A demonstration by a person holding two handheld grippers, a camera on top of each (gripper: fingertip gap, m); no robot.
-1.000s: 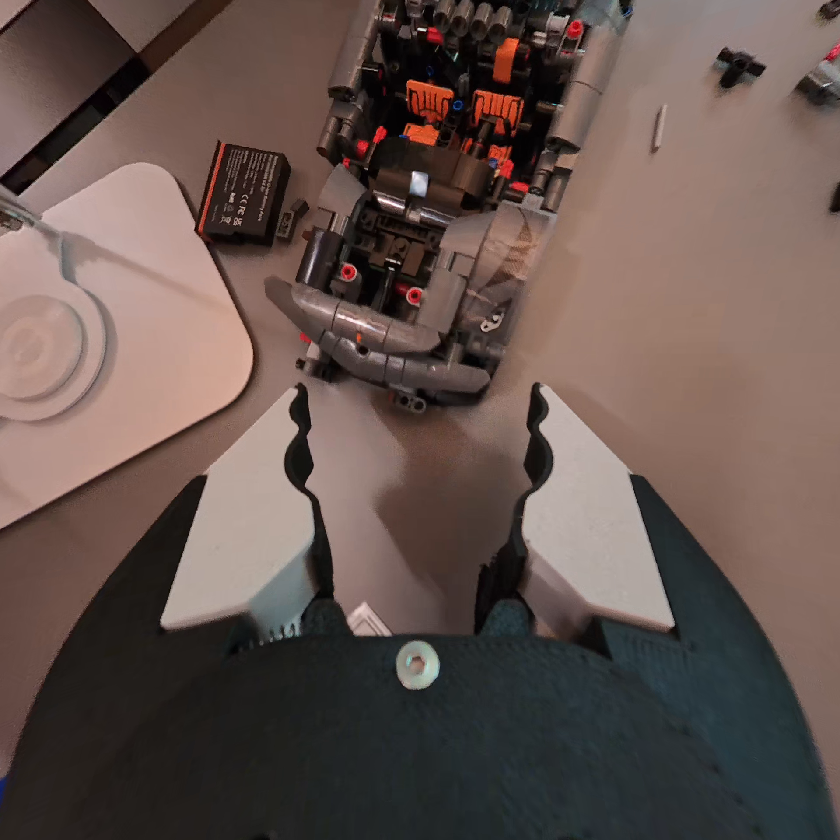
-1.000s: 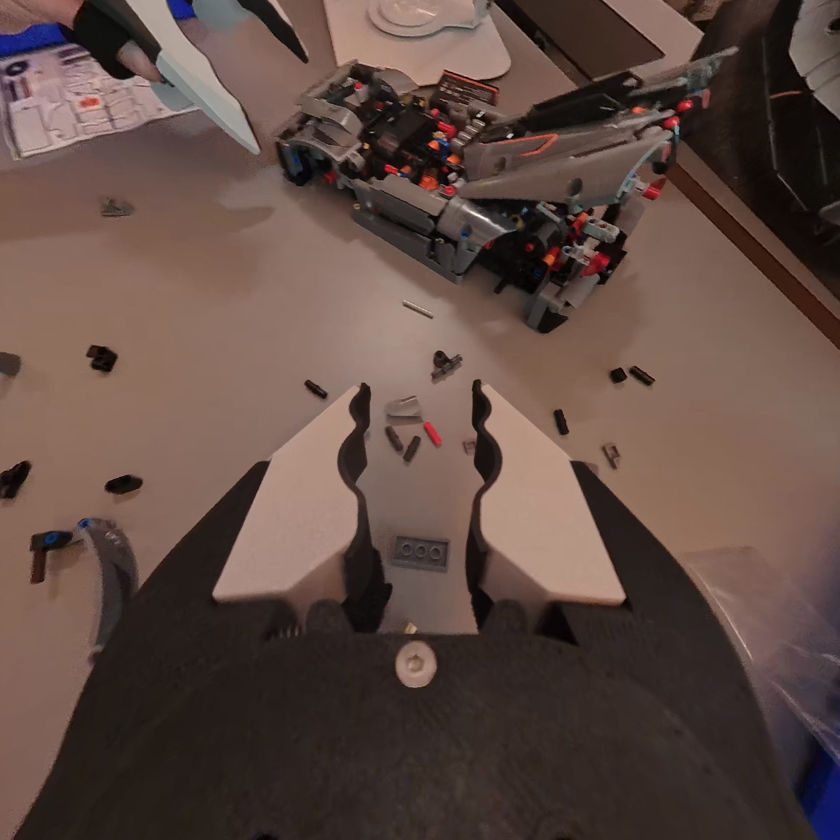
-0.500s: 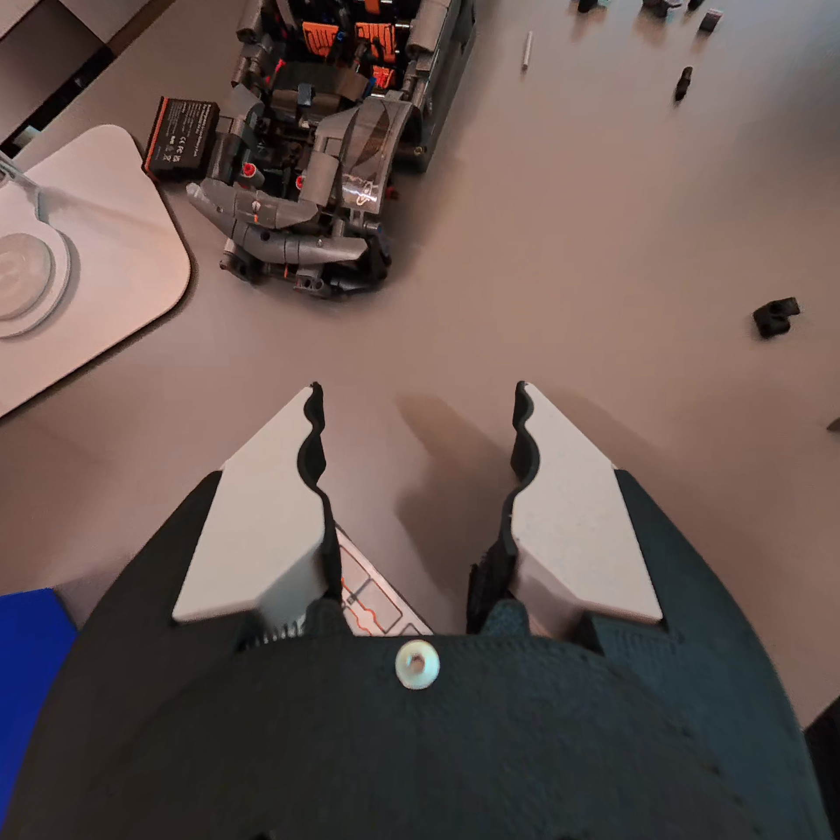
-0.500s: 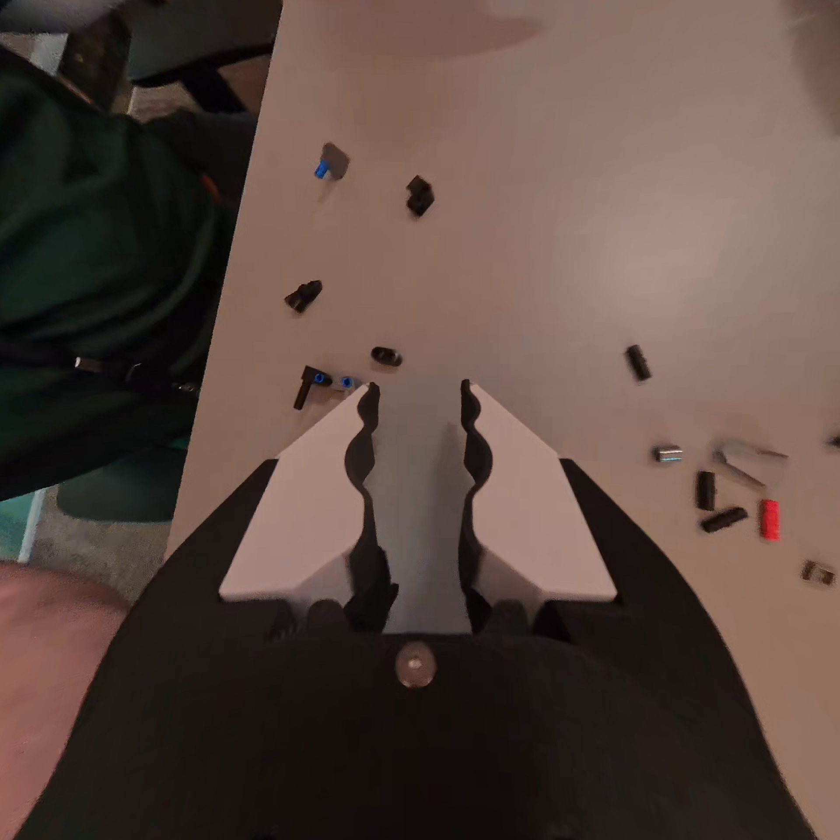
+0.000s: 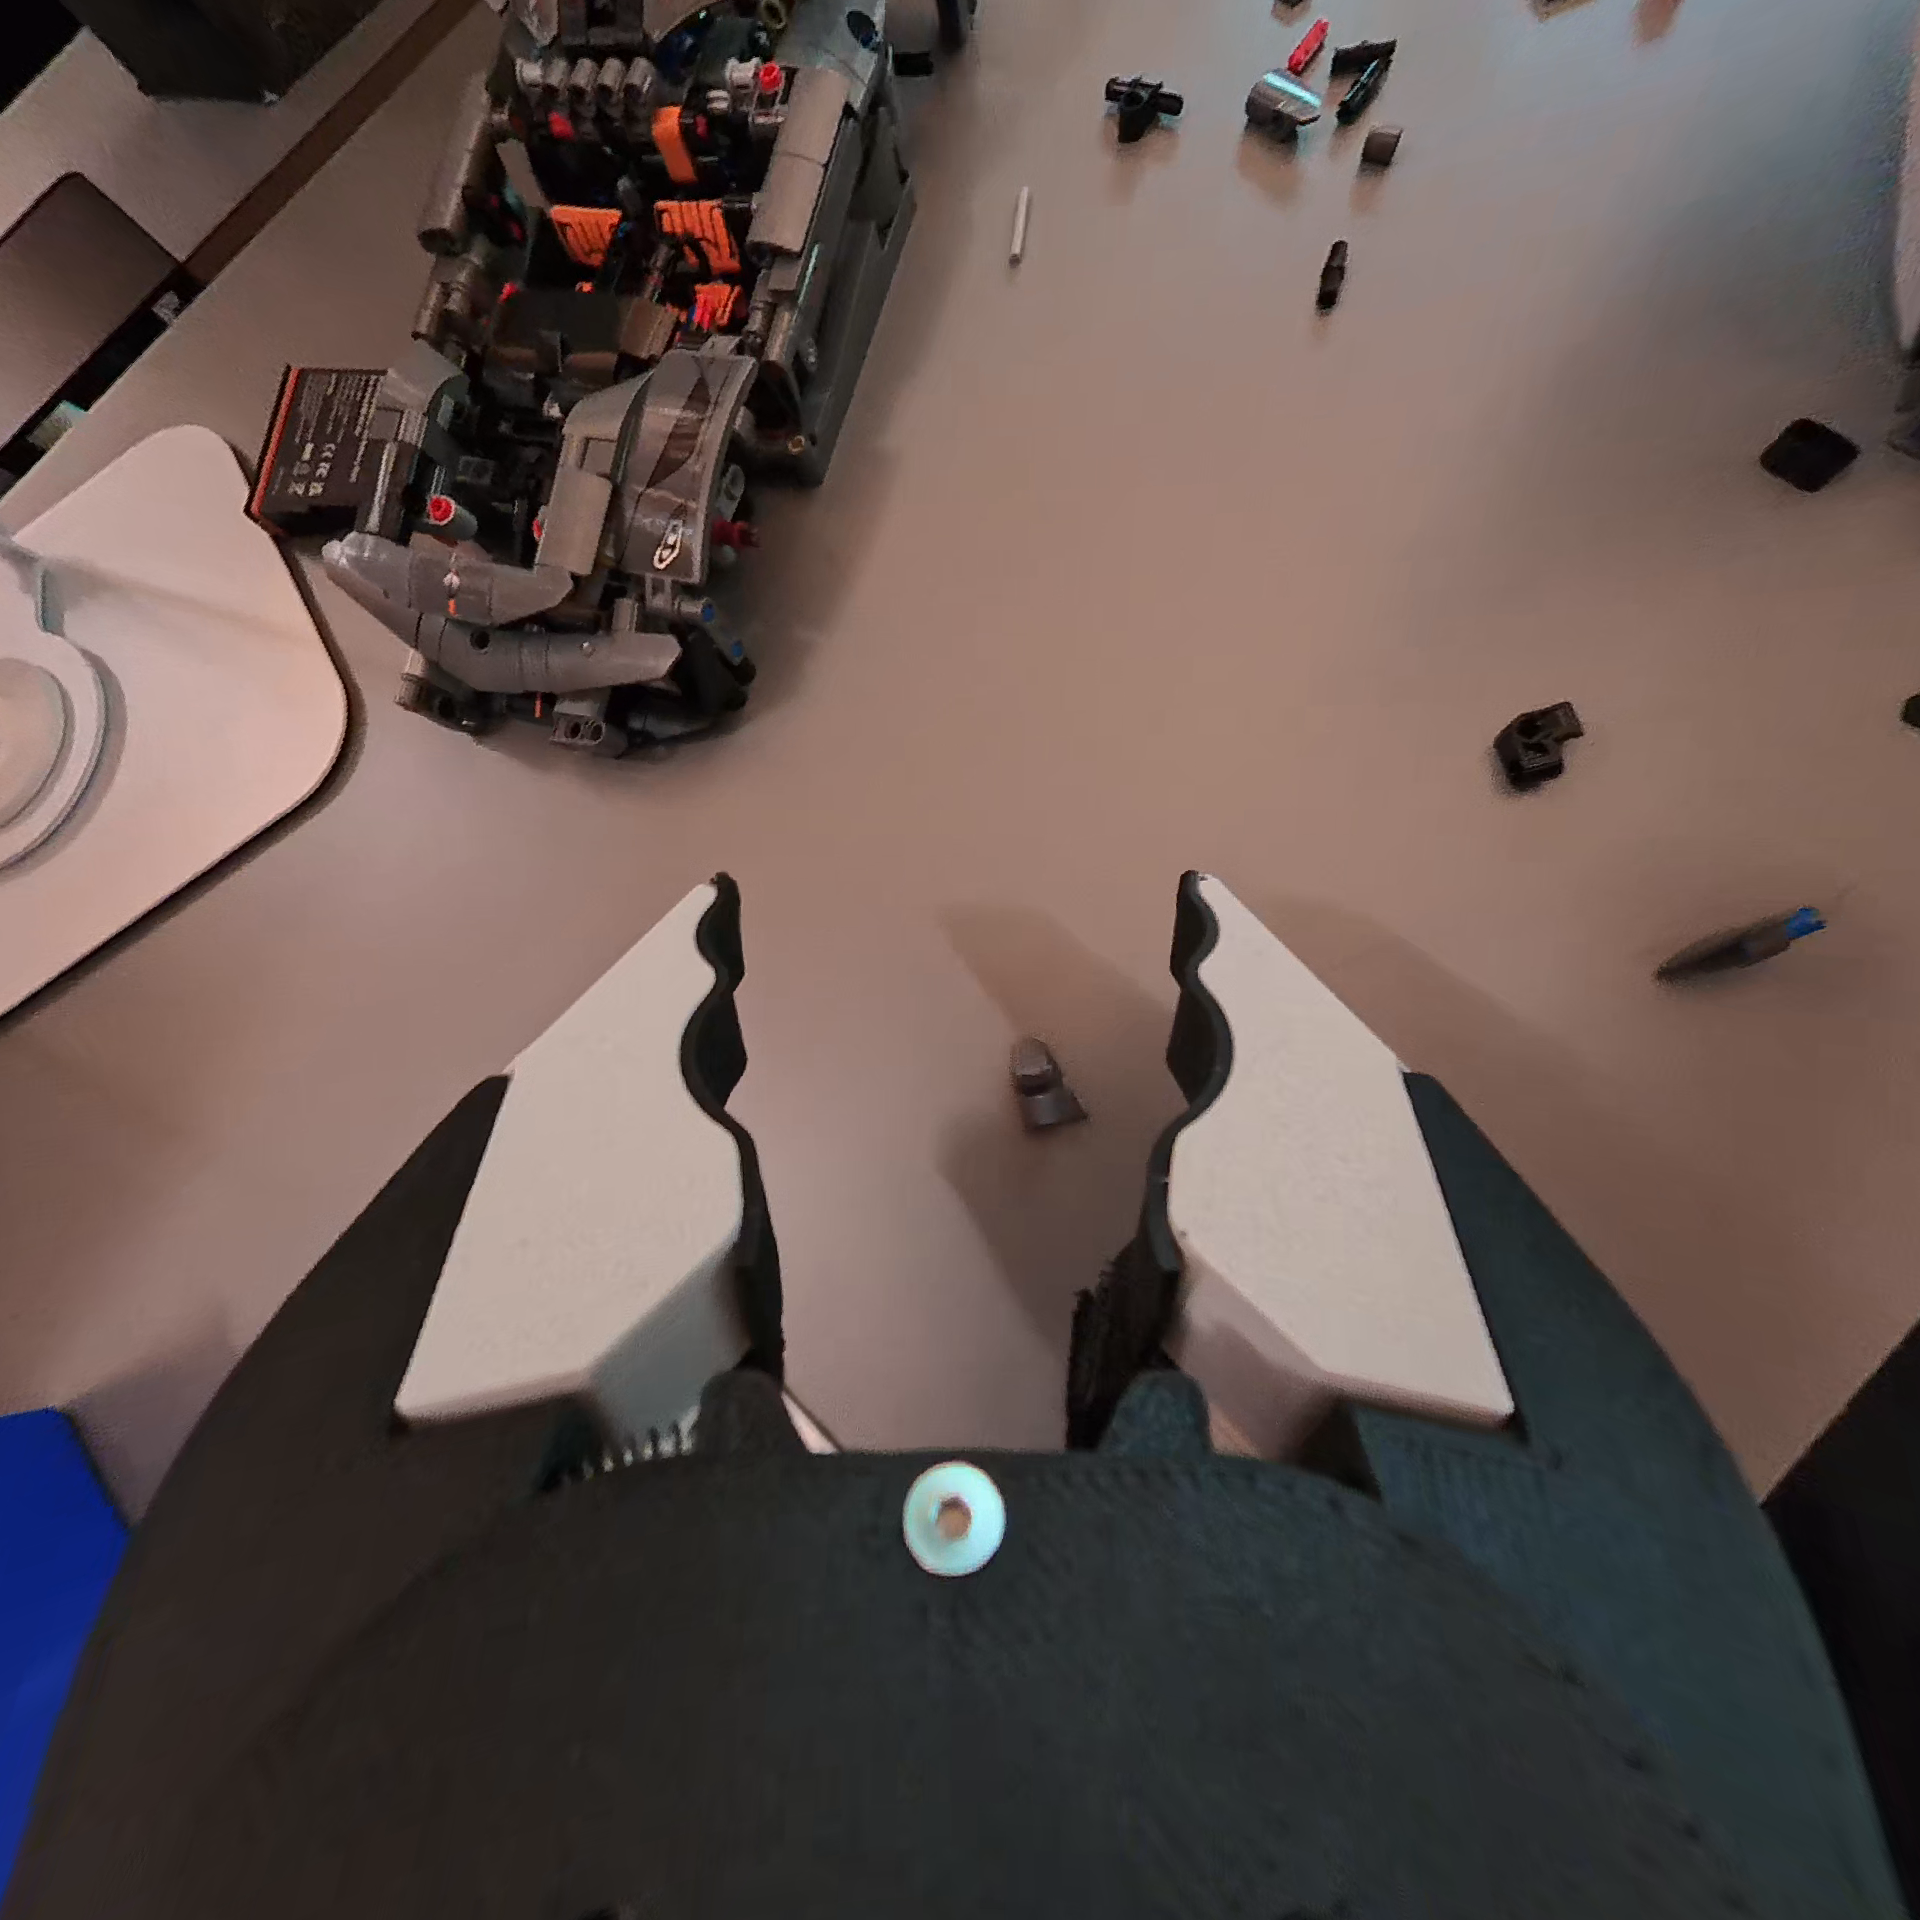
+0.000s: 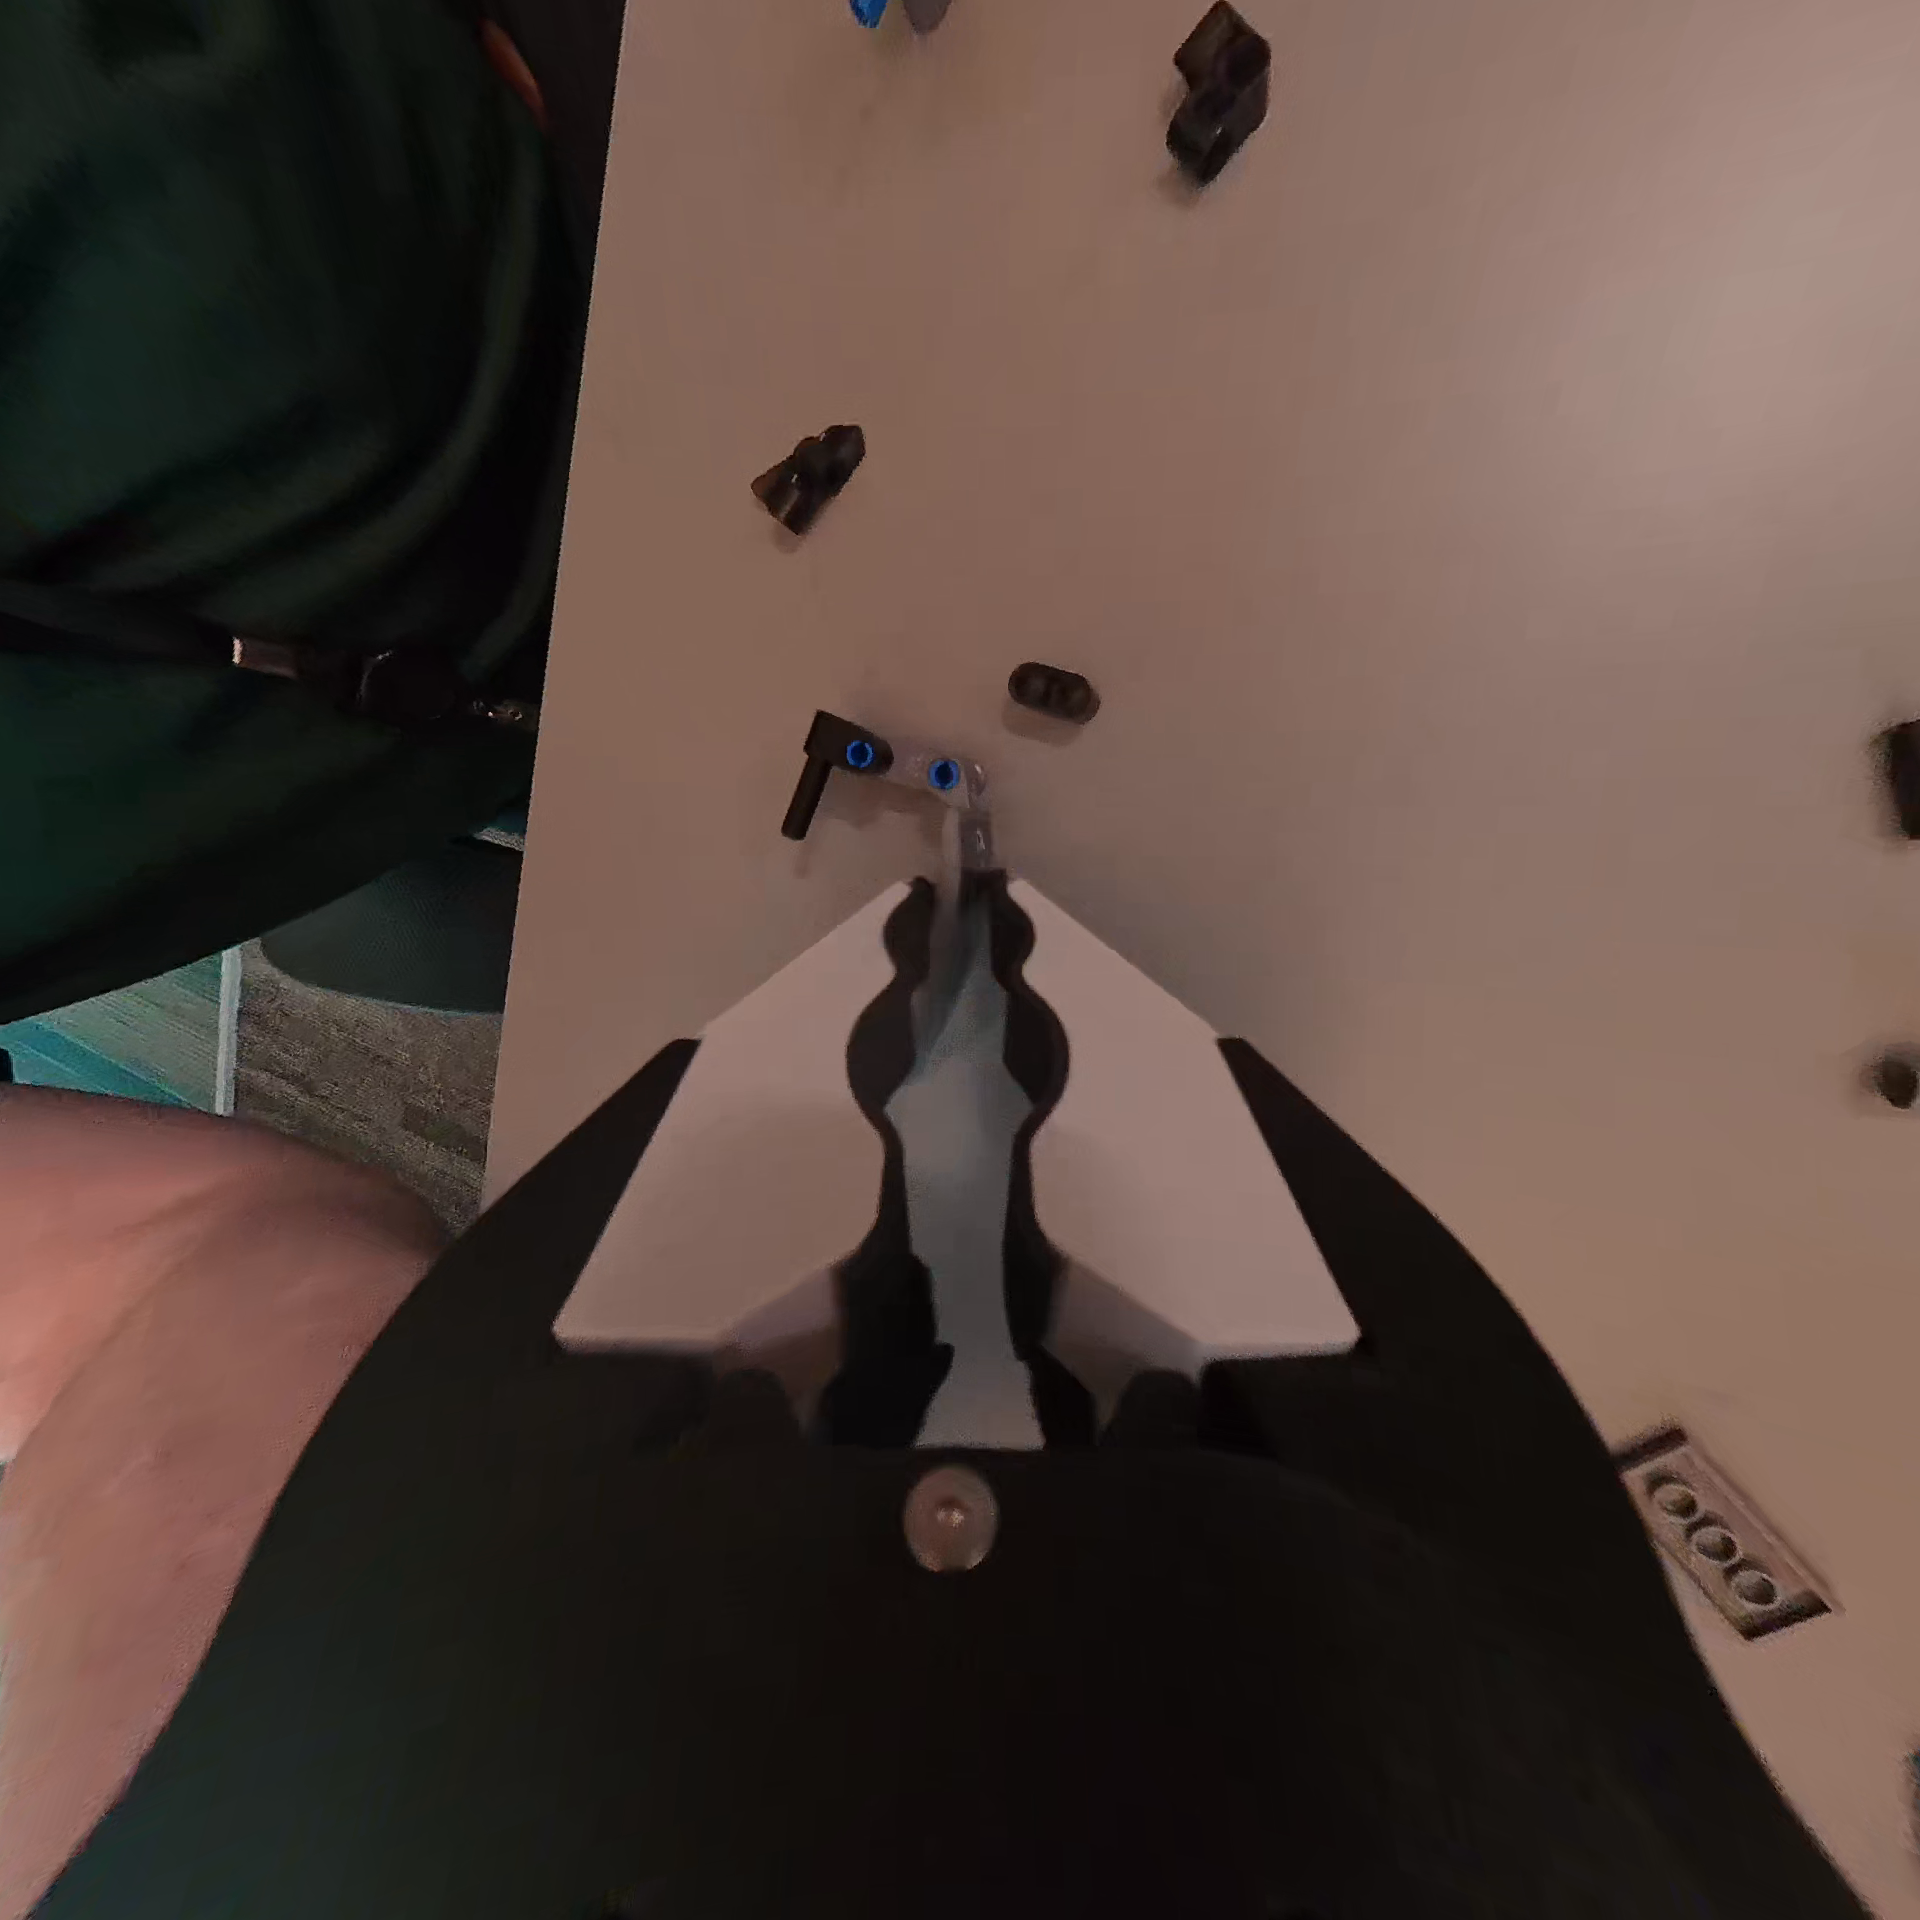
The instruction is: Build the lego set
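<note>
The partly built grey, black and orange lego car (image 5: 623,416) stands on the table at the upper left of the left wrist view. My left gripper (image 5: 956,883) is open and empty above the table, with a small dark grey piece (image 5: 1042,1086) lying on the table between its fingers. My right gripper (image 6: 966,883) is shut on a curved grey piece (image 6: 961,831) with blue pins, close to the table's left edge. A black angled piece (image 6: 826,769) sits at that piece's far end.
A white base plate (image 5: 156,675) and a black battery pack (image 5: 317,447) lie left of the car. Loose black pieces (image 5: 1532,740) (image 6: 810,478) (image 6: 1051,691) are scattered about, and a grey studded plate (image 6: 1720,1548) lies at the right. A person in dark green (image 6: 260,416) sits past the table edge (image 6: 561,623).
My left gripper drew back from the car and shifted right over the small grey piece. My right gripper swung to the table's left edge and closed on the curved grey piece.
</note>
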